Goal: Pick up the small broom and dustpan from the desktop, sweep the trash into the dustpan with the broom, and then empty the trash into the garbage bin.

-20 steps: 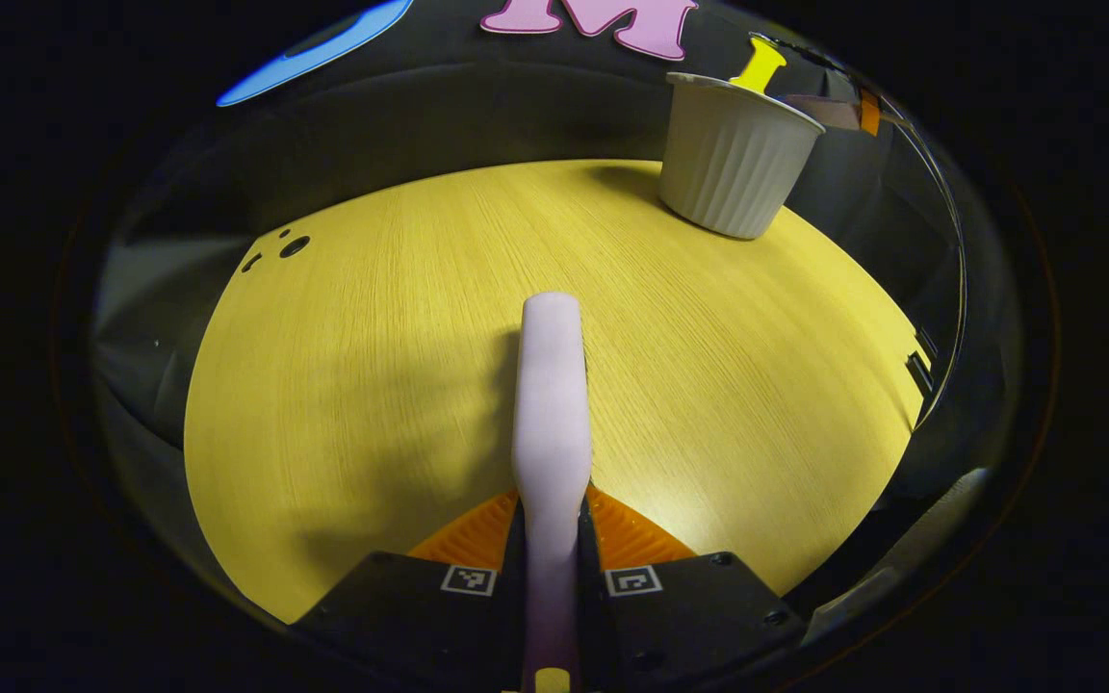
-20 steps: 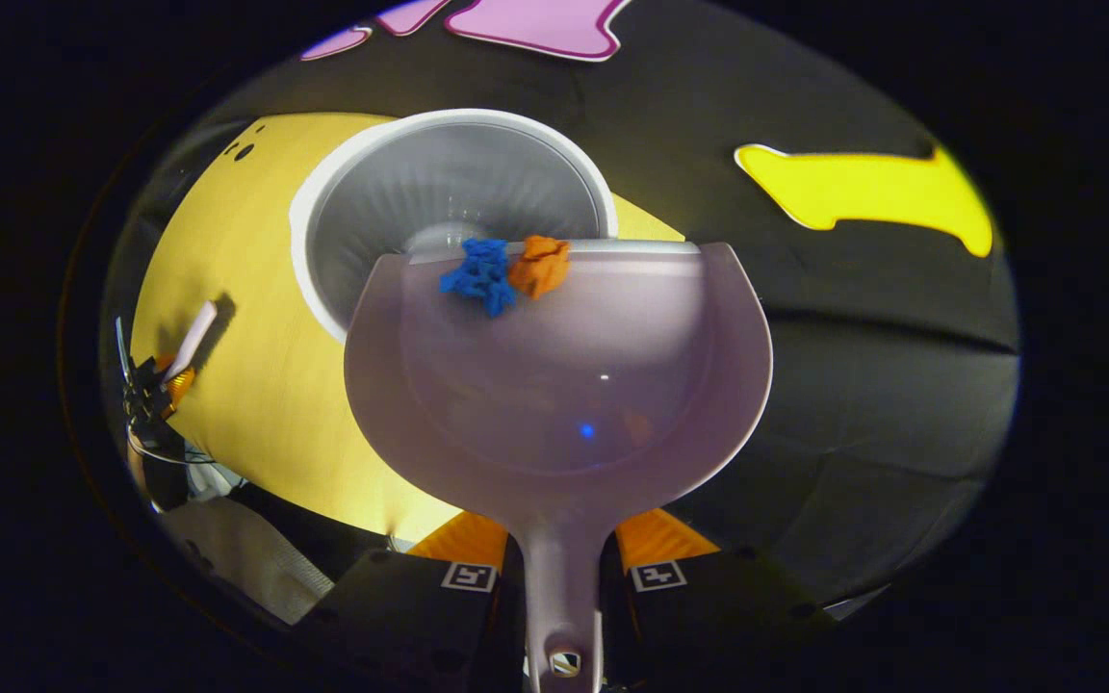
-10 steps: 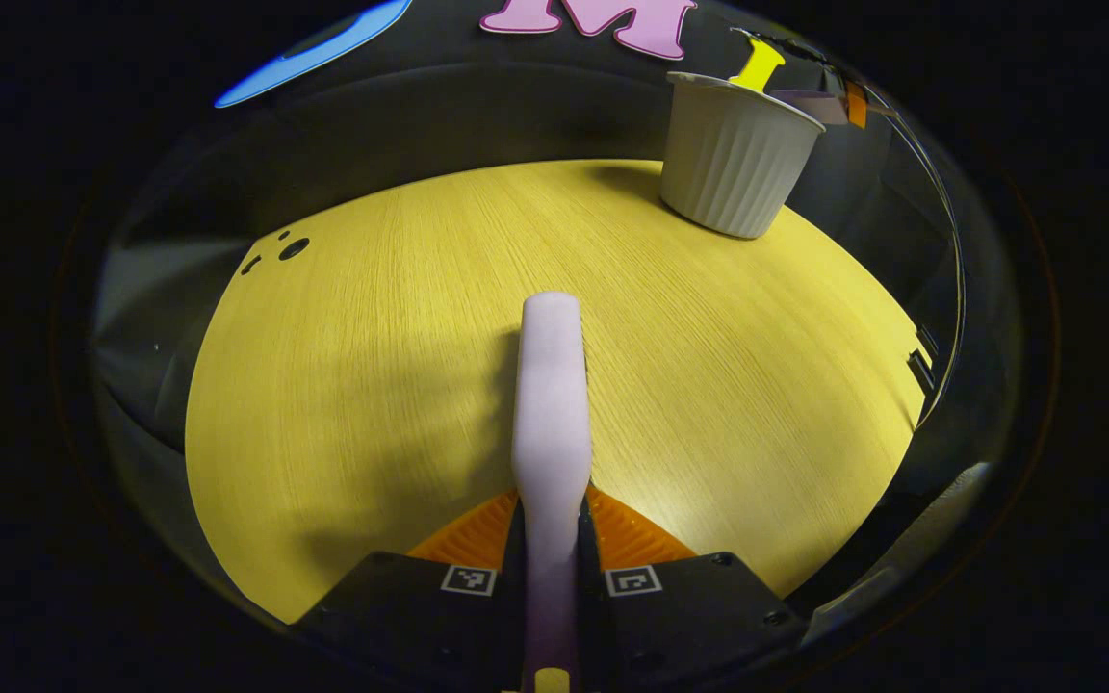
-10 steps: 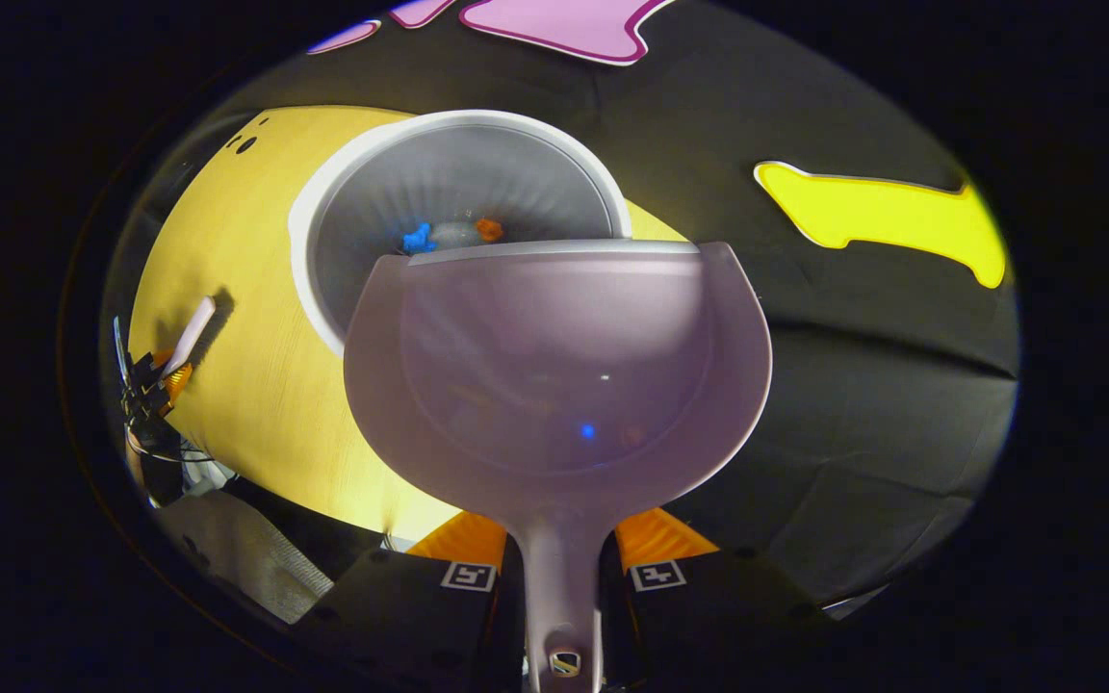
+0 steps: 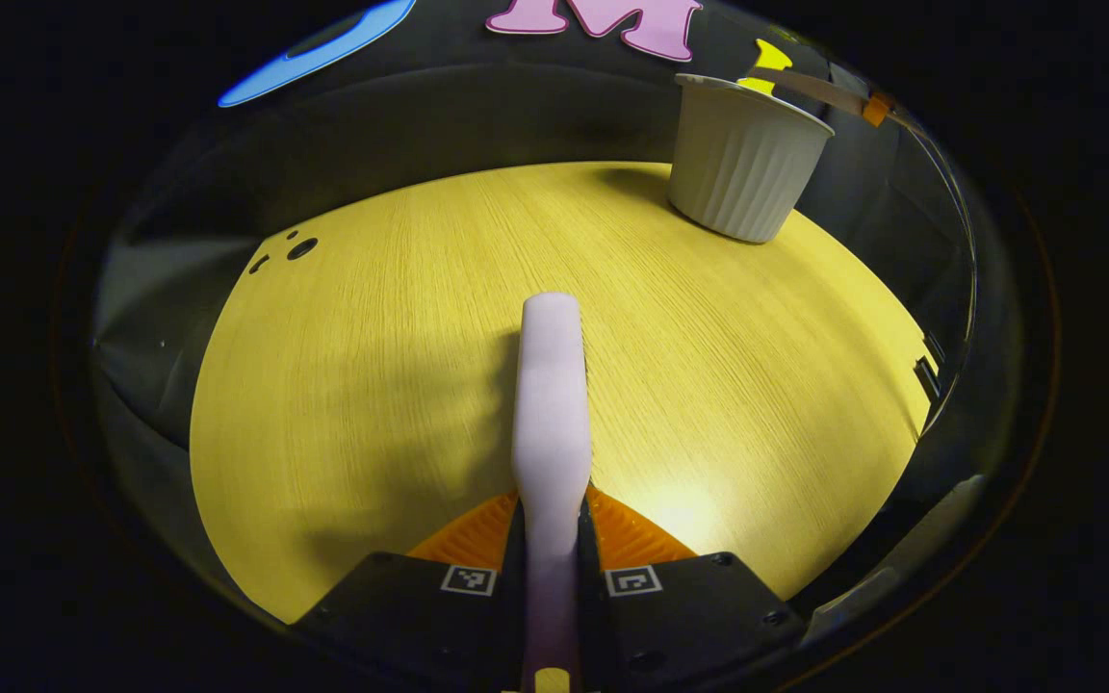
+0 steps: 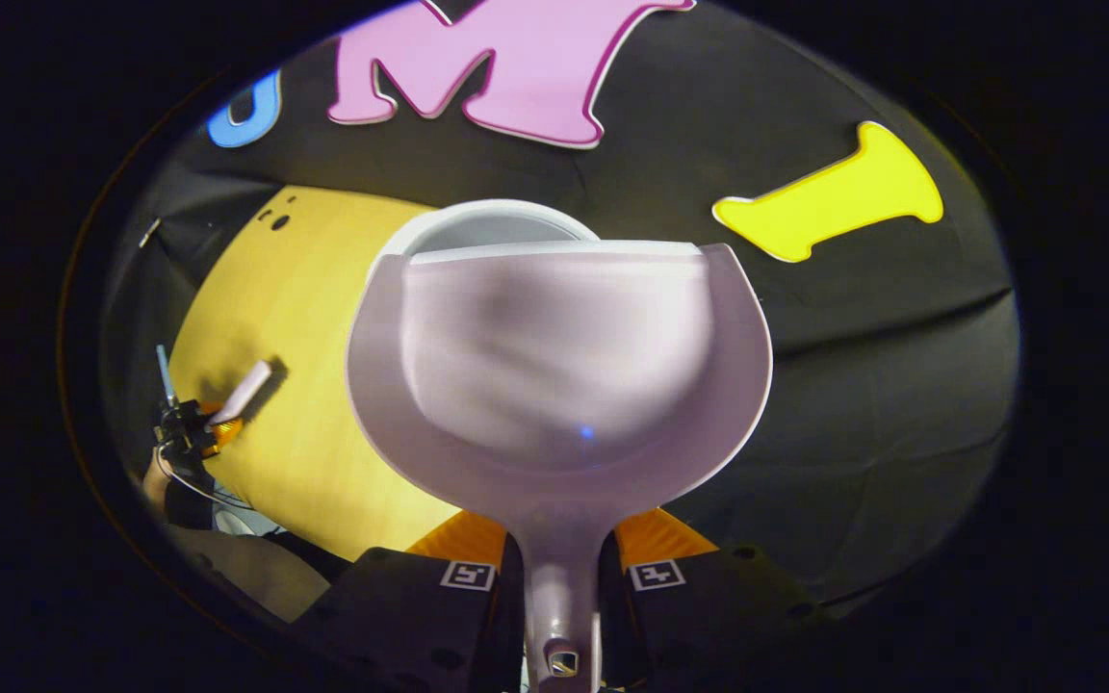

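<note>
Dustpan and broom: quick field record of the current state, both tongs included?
dustpan: empty, handle clamped in right tongs, raised in front of bin
broom: handle clamped in left tongs, above tabletop
garbage bin: upright, far right of the table
trash: none seen on the pan or table

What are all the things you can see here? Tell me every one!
Dustpan: one, pale lilac, empty, held up in front of the bin, its handle between the right tool's fingers.
Broom: one, pale lilac handle, pointing out over the table, clamped in the left tool.
Garbage bin: one, off-white and ribbed, standing at the table's far right in the left gripper view.
Table: one, yellow wood grain, small dark holes near its far left corner.
Left tool: one, shut on the broom.
Right tool: one, shut on the dustpan's handle.
Hand: one, holding the left tool, seen far off in the right gripper view.
</note>
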`<state>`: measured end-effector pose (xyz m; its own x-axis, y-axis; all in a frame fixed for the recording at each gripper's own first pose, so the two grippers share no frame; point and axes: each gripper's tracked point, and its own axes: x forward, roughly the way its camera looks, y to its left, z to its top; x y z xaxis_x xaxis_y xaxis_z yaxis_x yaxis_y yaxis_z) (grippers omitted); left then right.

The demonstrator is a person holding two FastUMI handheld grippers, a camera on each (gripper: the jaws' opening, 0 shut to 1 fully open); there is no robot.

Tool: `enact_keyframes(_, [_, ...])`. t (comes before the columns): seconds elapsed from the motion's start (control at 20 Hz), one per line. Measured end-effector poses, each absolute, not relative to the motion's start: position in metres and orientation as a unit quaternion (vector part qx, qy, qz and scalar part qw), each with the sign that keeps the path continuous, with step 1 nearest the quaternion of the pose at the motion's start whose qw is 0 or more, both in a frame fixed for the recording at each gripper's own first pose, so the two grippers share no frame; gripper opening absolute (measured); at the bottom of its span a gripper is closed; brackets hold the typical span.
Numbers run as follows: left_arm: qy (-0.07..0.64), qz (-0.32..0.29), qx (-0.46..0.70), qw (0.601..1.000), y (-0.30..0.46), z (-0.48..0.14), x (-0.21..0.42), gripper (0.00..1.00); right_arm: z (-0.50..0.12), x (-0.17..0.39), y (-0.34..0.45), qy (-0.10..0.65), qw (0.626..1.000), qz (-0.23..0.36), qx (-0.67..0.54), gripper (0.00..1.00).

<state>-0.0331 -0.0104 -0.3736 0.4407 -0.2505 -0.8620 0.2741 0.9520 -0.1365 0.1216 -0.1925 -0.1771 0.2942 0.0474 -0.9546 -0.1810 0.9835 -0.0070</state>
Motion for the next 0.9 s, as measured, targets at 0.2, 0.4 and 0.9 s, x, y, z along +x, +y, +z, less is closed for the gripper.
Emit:
enact_keyframes(0.2, [0.506, -0.147, 0.007, 0.85, -0.01, -0.371, -0.032, 0.27, -0.153, 0.081, -0.148, 0.555, 0.823, 0.114, -0.041, 0.36])
enact_keyframes(0.4, [0.503, -0.139, 0.011, 0.853, -0.009, -0.369, -0.032, 0.27, -0.162, 0.033, -0.097, 0.546, 0.823, 0.148, -0.038, 0.35])
enact_keyframes(0.9, [0.509, -0.112, 0.011, 0.854, 0.002, -0.375, -0.035, 0.27, -0.283, -0.074, 0.031, 0.589, 0.783, 0.198, -0.017, 0.36])
